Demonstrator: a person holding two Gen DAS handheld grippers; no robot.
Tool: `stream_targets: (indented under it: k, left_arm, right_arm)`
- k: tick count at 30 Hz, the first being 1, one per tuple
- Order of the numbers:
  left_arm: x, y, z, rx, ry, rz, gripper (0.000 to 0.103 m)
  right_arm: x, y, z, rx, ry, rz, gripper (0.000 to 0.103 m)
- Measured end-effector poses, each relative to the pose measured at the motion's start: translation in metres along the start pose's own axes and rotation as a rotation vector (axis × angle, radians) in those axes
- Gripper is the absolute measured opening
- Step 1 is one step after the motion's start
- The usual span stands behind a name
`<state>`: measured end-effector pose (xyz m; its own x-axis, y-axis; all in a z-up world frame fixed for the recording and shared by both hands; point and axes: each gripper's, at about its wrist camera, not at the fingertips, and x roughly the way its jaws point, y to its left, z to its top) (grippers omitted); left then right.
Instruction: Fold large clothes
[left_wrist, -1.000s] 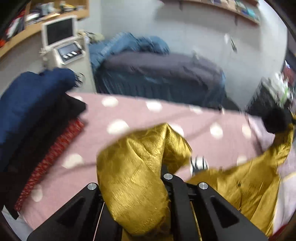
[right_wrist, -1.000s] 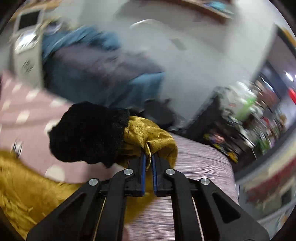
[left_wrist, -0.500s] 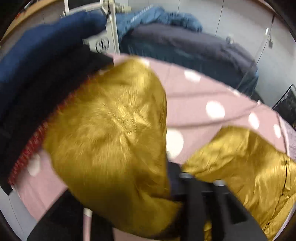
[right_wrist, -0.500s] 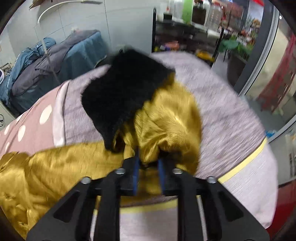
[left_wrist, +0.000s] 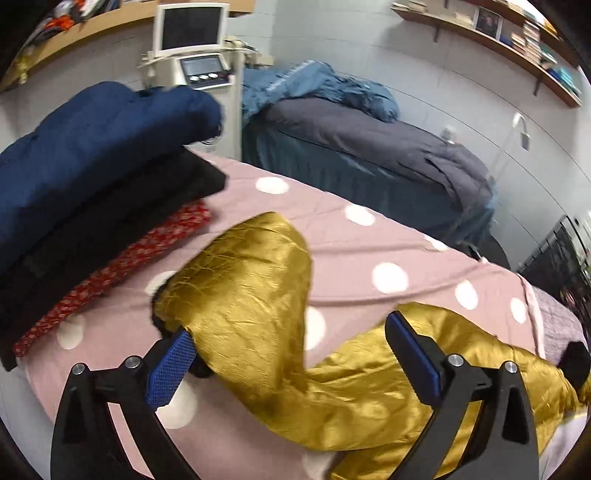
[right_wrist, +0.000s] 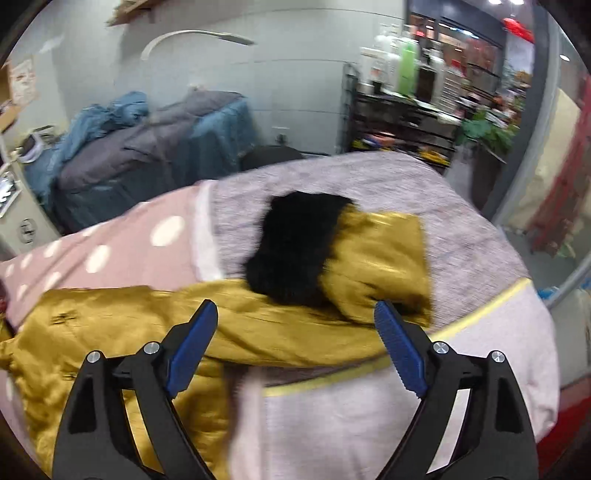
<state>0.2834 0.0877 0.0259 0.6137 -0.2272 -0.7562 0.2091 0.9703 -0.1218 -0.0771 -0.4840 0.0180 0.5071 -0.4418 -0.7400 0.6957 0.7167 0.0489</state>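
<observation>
A shiny gold garment (left_wrist: 332, 380) with black fur cuffs lies spread across the bed. In the left wrist view one gold sleeve (left_wrist: 251, 288) lies on the pink dotted cover, between and beyond the jaws of my left gripper (left_wrist: 291, 354), which is open and holds nothing. In the right wrist view the other sleeve (right_wrist: 373, 258) with its black fur cuff (right_wrist: 295, 247) lies on the grey part of the cover. My right gripper (right_wrist: 295, 339) is open just above the gold cloth (right_wrist: 122, 321).
A stack of folded clothes, navy (left_wrist: 96, 147), black and red (left_wrist: 110, 273), sits at the bed's left end. A second bed with blue-grey bedding (left_wrist: 362, 147) stands behind, beside a white machine (left_wrist: 195, 48). A black shelf rack (right_wrist: 399, 110) stands to the right.
Both grippers were shut on the gold sleeves and carried them outward. Both have now opened and let go; the sleeves lie flat on the bed.
</observation>
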Motion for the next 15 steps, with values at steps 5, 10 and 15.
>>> stream_targets:
  k: [5, 10, 15]
  left_arm:
    - [0.036, -0.08, -0.028, 0.251, 0.12, -0.055, 0.097]
    - [0.081, -0.121, -0.08, 0.419, 0.282, -0.065, 0.097]
    - [0.102, -0.117, -0.114, 0.479, 0.348, -0.041, 0.053]
  right_arm:
    - [0.039, 0.093, 0.0, -0.279, 0.121, 0.221, 0.088]
    - [0.083, 0.173, -0.012, -0.531, 0.174, 0.196, 0.088]
    - [0.117, 0.196, -0.04, -0.624, 0.277, 0.131, 0.007]
